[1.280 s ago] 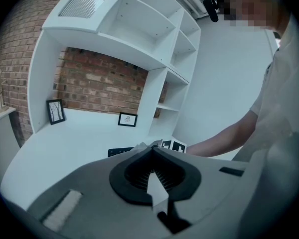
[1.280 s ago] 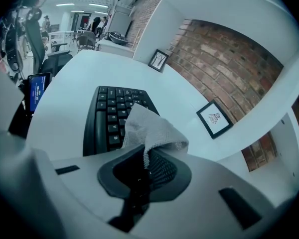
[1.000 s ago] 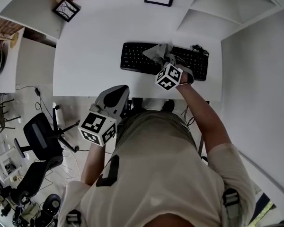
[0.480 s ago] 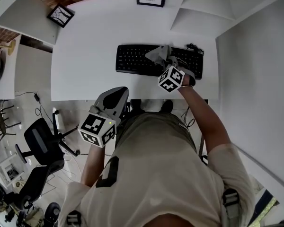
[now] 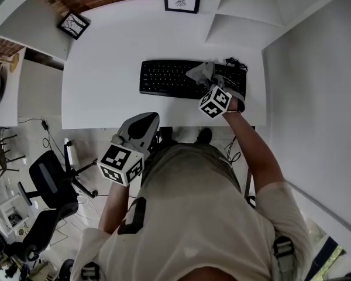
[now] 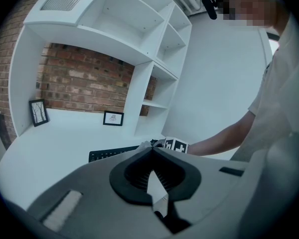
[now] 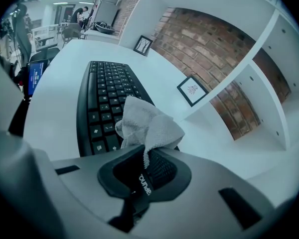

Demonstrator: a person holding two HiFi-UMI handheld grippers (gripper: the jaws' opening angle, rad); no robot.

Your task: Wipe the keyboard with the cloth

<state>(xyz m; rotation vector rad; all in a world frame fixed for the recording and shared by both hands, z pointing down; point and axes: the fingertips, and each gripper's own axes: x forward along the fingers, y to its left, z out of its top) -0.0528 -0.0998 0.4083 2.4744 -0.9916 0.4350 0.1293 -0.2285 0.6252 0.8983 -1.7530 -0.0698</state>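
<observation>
White desk (image 5: 99, 69): keyboard lies on it, right of the middle, long side running along the front edge.
Keyboard (image 5: 167, 78): black, flat on the desk. Left part is bare, the right part is partly under the cloth and my R gripper.
Cloth (image 5: 201, 71): light grey, crumpled in a lump, sitting on the keys right of the keyboard's centre.
R gripper (image 5: 209, 82): clamped on one end of the cloth, tip down over the keys. In the right gripper view the rest of the cloth bulges out past the jaws w/ rows of keys just beyond it.
L gripper (image 5: 143, 120): tip at the desk's front edge, in front of my torso, well apart from the keyboard. Jaws look closed up at the tips, nothing in them afaict.
Back of desk: 2 small framed pics, one (image 5: 181, 3) about centre and one (image 5: 74, 24) at the left corner, both against a brick wall.
Right side: white shelves (image 5: 245, 16) above the desk.
Floor: office chair (image 5: 50, 183) off to my left, plus some clutter too small to make out.
</observation>
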